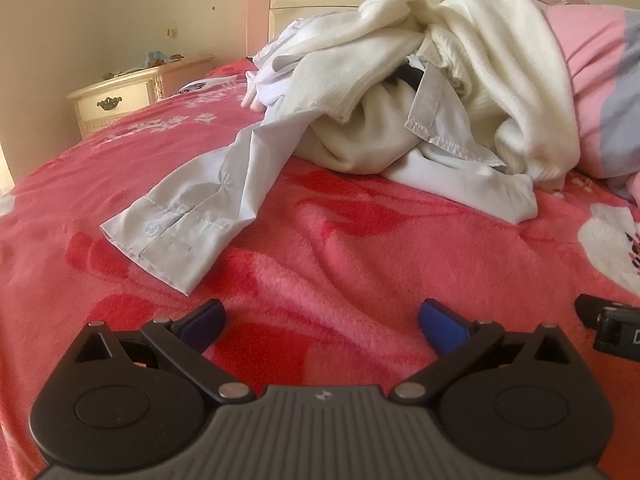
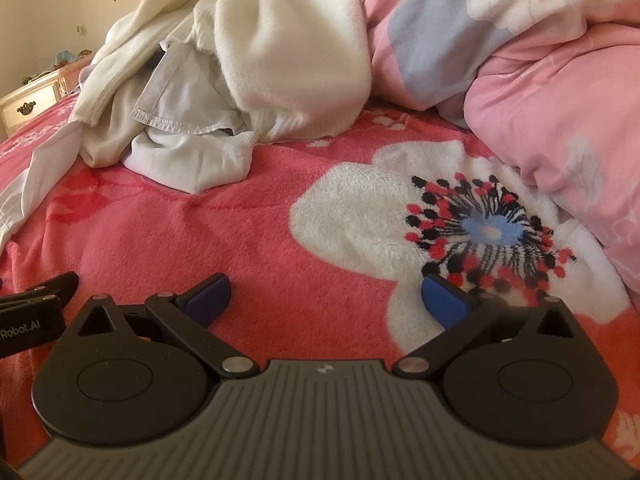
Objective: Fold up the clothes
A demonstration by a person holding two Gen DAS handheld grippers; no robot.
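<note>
Hovering low over the bed, I keep both sets of fingers spread wide, grasping nothing. My left gripper faces the pink fleece blanket, and beyond it a pale blue shirt sleeve with a buttoned cuff trails toward me from the heap of clothes at the far side. A cream sweater lies on top of that heap. My right gripper sits near a big white flower print, with a pink quilt bunched at far right.
</note>
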